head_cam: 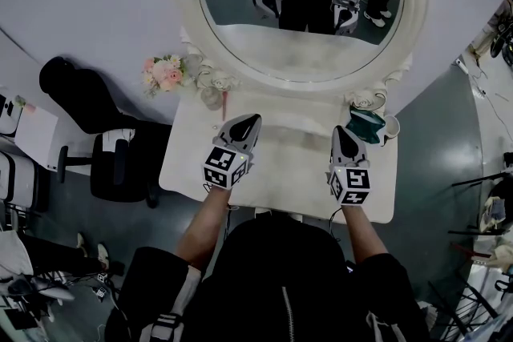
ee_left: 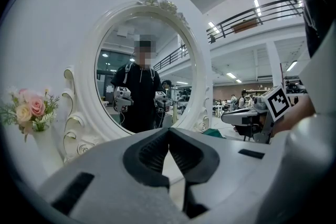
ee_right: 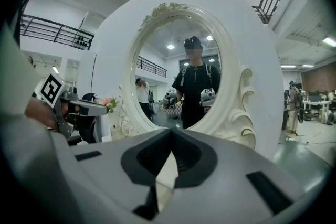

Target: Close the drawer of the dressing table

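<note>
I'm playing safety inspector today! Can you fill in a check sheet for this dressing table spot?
Surface: white table, flat top, nothing lying in the middle.
Job's things: drawer cannot be seen from these views; it is not clear whether it is open or shut.
Clutter: pink flowers at the back left; teal thing and cup at the back right.
Grippers: left gripper and right gripper both shut, empty, over the table top.
Cables: one on the floor, seen reflected in the mirror.
Surroundings: black chair left of the table; grey floor.
</note>
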The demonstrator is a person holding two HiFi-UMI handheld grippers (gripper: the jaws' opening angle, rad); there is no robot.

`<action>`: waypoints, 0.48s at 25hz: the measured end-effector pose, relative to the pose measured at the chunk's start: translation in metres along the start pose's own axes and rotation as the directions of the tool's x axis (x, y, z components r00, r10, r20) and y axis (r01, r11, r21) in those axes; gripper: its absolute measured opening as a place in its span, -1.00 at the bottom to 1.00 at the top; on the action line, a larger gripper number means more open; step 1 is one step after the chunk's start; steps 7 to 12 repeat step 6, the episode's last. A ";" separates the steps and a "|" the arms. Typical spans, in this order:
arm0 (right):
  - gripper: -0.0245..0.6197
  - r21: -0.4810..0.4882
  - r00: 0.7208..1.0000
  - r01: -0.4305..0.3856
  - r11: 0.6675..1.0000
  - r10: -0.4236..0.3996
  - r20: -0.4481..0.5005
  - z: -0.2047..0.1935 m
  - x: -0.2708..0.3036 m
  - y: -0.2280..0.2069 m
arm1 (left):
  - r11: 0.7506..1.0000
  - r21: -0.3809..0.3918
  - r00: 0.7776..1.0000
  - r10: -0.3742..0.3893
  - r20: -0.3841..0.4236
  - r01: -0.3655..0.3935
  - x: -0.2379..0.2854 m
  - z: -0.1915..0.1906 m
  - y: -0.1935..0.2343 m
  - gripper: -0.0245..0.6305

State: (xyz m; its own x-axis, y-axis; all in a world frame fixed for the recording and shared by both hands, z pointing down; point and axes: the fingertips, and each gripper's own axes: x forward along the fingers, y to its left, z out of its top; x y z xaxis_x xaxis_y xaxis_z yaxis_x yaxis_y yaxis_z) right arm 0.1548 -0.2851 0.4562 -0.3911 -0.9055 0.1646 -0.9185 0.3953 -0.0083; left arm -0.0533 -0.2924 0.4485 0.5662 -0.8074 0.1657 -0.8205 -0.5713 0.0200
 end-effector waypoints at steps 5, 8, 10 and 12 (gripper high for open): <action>-0.92 -0.004 1.000 -0.002 1.000 0.002 -0.004 -0.002 0.002 -0.001 | 1.000 -0.004 1.000 0.001 -0.001 -0.001 0.001 -0.001 0.001 -0.92; -0.92 -0.006 1.000 -0.002 1.000 0.002 -0.005 -0.002 0.003 -0.002 | 1.000 -0.004 1.000 0.001 0.000 -0.001 0.002 0.000 0.001 -0.92; -0.92 -0.006 1.000 -0.002 1.000 0.002 -0.005 -0.002 0.003 -0.002 | 1.000 -0.004 1.000 0.001 0.000 -0.001 0.002 0.000 0.001 -0.92; -0.92 -0.006 1.000 -0.002 1.000 0.002 -0.005 -0.002 0.003 -0.002 | 1.000 -0.004 1.000 0.001 0.000 -0.001 0.002 0.000 0.001 -0.92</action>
